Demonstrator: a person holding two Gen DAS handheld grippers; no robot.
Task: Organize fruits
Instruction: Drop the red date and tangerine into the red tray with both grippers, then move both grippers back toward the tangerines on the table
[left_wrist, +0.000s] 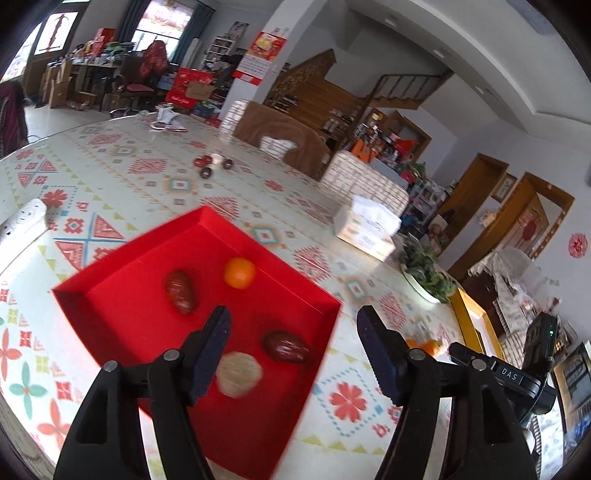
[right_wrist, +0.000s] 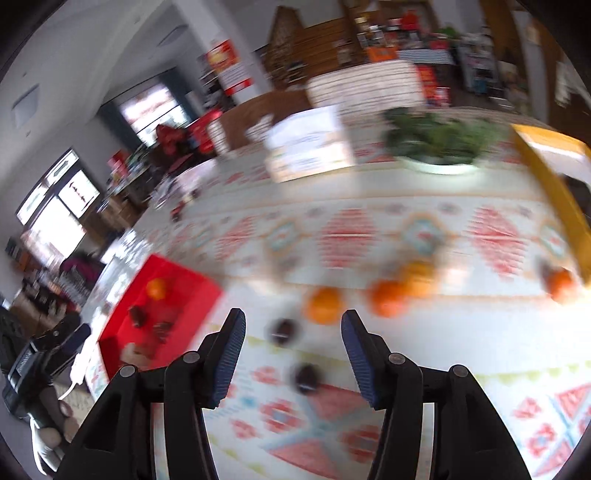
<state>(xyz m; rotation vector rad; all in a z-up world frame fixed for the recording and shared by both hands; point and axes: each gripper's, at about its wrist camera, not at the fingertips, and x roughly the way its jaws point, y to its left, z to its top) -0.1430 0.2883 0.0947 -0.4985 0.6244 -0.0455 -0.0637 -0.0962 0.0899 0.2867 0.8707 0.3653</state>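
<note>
Over the patterned counter (left_wrist: 155, 166), the left hand-held gripper (left_wrist: 293, 338) hangs above the near right part of the red tray (left_wrist: 122, 266), its jaws spread fairly wide with nothing between them. Inside the tray lie a small orange (left_wrist: 239, 272), two dark red dates (left_wrist: 180, 291) (left_wrist: 285, 346) and a pale round fruit (left_wrist: 238, 373) that looks smeared, so it may be rolling. The right hand-held gripper (right_wrist: 293, 338) is also parted and empty, aimed at loose fruit on the cloth: an orange (right_wrist: 322, 305), two dark dates (right_wrist: 282, 331) (right_wrist: 306, 376), a pair of oranges (right_wrist: 400, 290) further right, and one more (right_wrist: 560, 284) by the yellow tray (right_wrist: 554, 177).

The risks, as I judge them: the right-wrist view is heavily blurred, which suggests a fast sweep, and a fast approach could knock the nearest orange or a date and send it rolling across the smooth cloth. Round fruit may also squirt out if the jaws close off-centre. The dates are small and low, so the tips could scrape the cloth and miss. If the pale fruit is rolling, it could bump the date beside it. The two grippers work close together near the tray's right edge and could collide.

Readable writing is scarce: white letters "DAS" (left_wrist: 511, 373) show on the other gripper's body in the left-wrist view. A red calendar (left_wrist: 260, 55) hangs far off, and the tissue box (left_wrist: 365, 230) carries print, but neither can be read.
</note>
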